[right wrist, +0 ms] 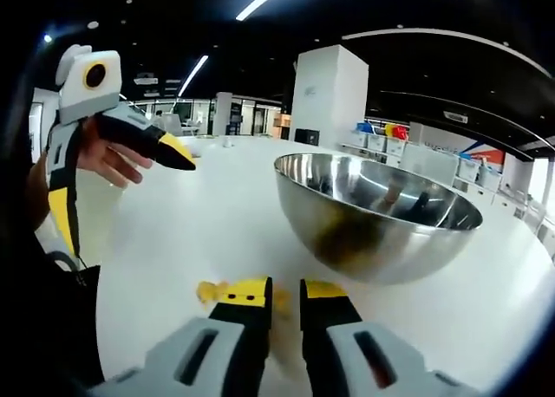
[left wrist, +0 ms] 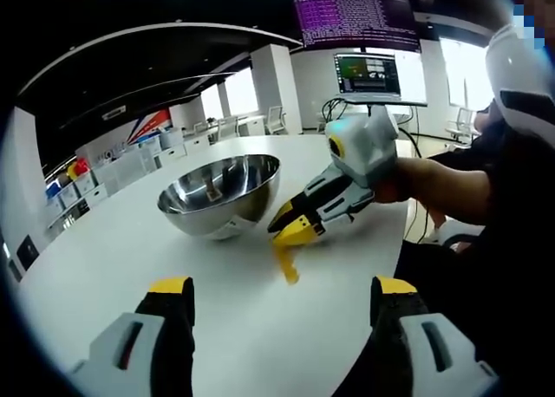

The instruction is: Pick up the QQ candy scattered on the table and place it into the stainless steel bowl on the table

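Observation:
A stainless steel bowl (left wrist: 221, 193) (right wrist: 373, 215) stands on the round white table (left wrist: 104, 267). Just right of the bowl, in the left gripper view, my right gripper (left wrist: 295, 231) is shut on a yellow QQ candy packet (left wrist: 286, 263), which hangs from its tips down to the table. In the right gripper view the same packet (right wrist: 227, 291) sticks out to the left between the near-closed jaws of my right gripper (right wrist: 284, 295), with the bowl close ahead on the right. My left gripper (left wrist: 283, 286) is open and empty, its jaws wide apart, short of the packet. From the right gripper view, the left gripper (right wrist: 128, 205) is at the far left, held by a hand.
Two monitors (left wrist: 368, 72) stand beyond the table's far edge. A person's arm (left wrist: 451, 189) reaches in from the right. Shelves with coloured bins (left wrist: 82, 185) line the far wall. Bare tabletop (right wrist: 217, 206) lies left of the bowl.

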Demonstrator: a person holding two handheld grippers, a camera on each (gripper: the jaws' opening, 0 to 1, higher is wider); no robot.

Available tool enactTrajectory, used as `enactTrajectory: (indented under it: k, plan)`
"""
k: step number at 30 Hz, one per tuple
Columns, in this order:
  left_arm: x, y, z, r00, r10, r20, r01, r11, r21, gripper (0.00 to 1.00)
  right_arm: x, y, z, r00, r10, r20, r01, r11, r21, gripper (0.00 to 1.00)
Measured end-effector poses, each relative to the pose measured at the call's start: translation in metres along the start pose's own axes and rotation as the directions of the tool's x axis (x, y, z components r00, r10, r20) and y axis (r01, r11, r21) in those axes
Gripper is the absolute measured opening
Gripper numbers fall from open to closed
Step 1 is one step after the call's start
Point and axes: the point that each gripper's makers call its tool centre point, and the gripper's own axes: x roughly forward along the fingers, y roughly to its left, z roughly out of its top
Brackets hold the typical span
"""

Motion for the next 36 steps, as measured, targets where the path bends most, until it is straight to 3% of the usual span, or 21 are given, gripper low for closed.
enactTrajectory:
  k: [18,30,36]
  plan:
    - [-0.0014,0.0010,0.0013,1.000,0.003,0.005,-0.003,1.000,0.002,0.83,-0.0010,0.0022,-0.0049,1.000,0.017,-0.002,-0.017,0.996,0.083,0.09]
    - [-0.0010,0.0013,0.0011,1.000,0.007,0.005,-0.007,1.000,-0.001,0.82,-0.0003,-0.0007,-0.0079,1.000,0.017,-0.008,-0.016,0.983,0.182,0.07]
    - [-0.0015,0.0024,0.0019,1.000,0.014,0.008,-0.014,1.000,0.002,0.82,-0.0016,0.0019,-0.0067,1.000,0.015,0.004,-0.015,0.991,0.136,0.04]
